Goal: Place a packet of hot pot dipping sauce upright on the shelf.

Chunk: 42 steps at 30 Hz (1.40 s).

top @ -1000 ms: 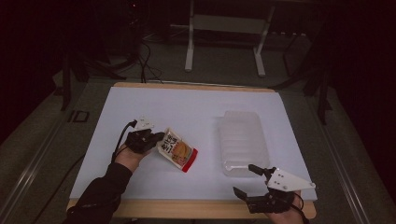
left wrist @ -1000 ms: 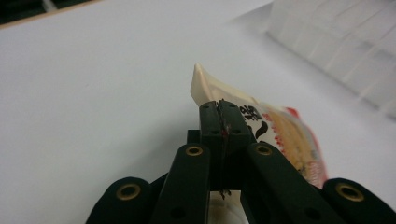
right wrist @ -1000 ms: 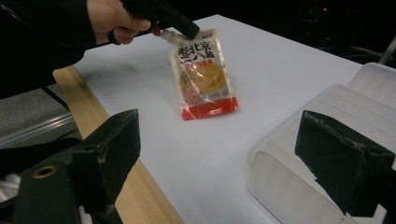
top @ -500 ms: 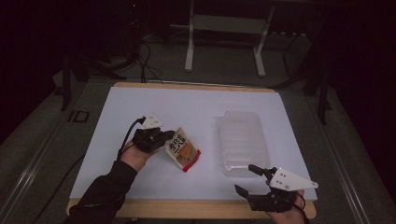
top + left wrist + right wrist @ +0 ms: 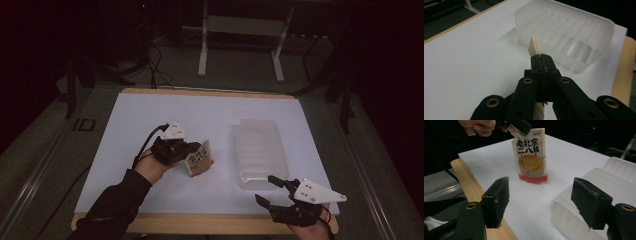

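A cream sauce pouch with black Chinese print, an orange picture and a red bottom band hangs upright near the middle of the white sheet. My left gripper is shut on its top corner. In the left gripper view the closed jaws pinch the pouch's thin edge. The right gripper view shows the pouch face-on, its bottom at or just above the sheet. My right gripper stands open near the front edge, nothing between its jaws, beside the near end of a clear plastic container.
The clear ribbed container lies right of centre and looks empty. A white sheet covers the wooden table, whose bare front edge runs along the bottom. Dark floor, cables and a desk frame lie beyond.
My left gripper has moved right and turned the pouch from lying tilted to hanging upright, nearer the container. The right gripper has barely shifted.
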### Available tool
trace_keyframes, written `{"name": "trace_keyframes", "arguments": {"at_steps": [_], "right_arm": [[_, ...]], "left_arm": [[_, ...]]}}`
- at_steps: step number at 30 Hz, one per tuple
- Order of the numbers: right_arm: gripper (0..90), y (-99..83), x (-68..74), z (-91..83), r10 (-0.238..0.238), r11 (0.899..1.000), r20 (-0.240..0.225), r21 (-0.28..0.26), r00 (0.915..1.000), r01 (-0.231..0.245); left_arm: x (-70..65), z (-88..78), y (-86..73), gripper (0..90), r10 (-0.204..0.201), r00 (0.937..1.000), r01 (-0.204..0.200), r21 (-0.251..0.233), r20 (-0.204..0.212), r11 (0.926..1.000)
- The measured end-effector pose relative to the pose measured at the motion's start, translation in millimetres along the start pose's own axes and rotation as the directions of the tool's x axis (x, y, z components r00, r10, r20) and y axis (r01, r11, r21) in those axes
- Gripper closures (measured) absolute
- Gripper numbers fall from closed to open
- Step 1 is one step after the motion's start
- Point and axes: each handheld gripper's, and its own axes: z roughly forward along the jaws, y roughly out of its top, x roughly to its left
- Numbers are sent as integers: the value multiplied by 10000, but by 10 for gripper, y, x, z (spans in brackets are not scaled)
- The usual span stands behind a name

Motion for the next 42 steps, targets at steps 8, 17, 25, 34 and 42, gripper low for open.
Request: {"name": "trace_keyframes", "arguments": {"at_steps": [8, 17, 25, 34, 42], "right_arm": [[377, 84, -86, -21, -302, 9995, -67, -25, 9995, 302], [406, 283, -209, 69, -1035, 9944, -903, 110, 9905, 1049], [439, 499, -328, 232, -1243, 9914, -1874, 181, 9744, 1300], [490, 670, -411, 420, -1385, 9889, -2550, 167, 9570, 1476], [537, 745, -349, 578, -1292, 9885, -3505, 285, 9276, 1484]], "left_arm": [[35, -142, 40, 900, 129, 9979, -114, -245, 629, 9996], [-38, -286, 112, 900, 772, 9888, -729, -384, 1274, 9966], [-108, -372, 155, 900, 1116, 9703, -1025, -530, 2144, 9933], [-241, -424, 250, 900, 1595, 9435, -1476, -625, 2903, 9871], [-312, -415, 309, 900, 1797, 9233, -1658, -699, 3395, 9837]]}}
